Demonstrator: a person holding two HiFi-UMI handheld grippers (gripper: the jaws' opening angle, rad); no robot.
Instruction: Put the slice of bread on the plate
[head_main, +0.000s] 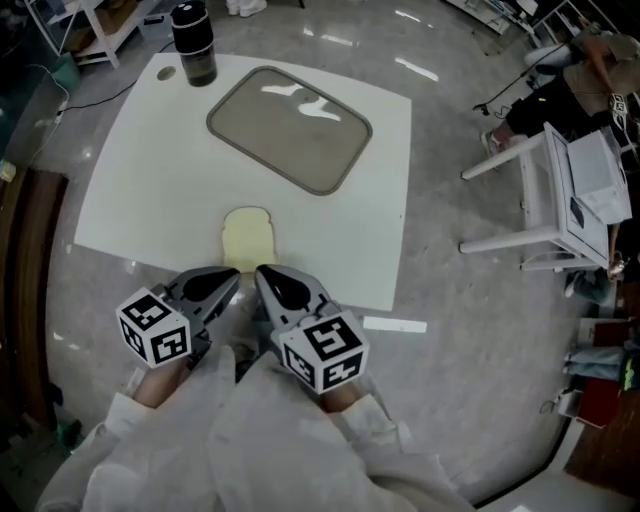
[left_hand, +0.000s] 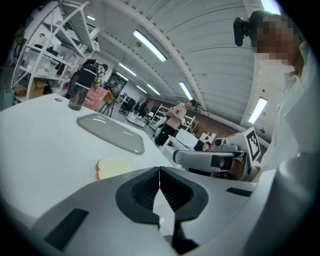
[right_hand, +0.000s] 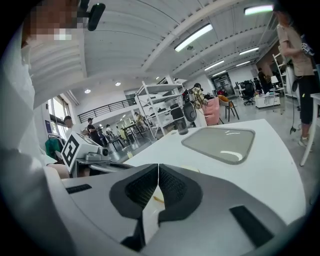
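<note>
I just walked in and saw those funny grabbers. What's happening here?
A person holds tongs in each hand over a white table. The left tongs and right tongs are both shut and empty, side by side just in front of a slice of bread. The bread lies on the table, not yet picked up. The grey plate it should go on sits farther back, with nothing on it.

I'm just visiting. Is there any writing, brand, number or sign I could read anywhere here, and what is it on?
No readable words, brands or numbers in any view.
Left marker cube: black-and-white square pattern, no letters.
Right marker cube: the same kind of pattern, no letters.
Dark tumbler: no label can be made out.
</note>
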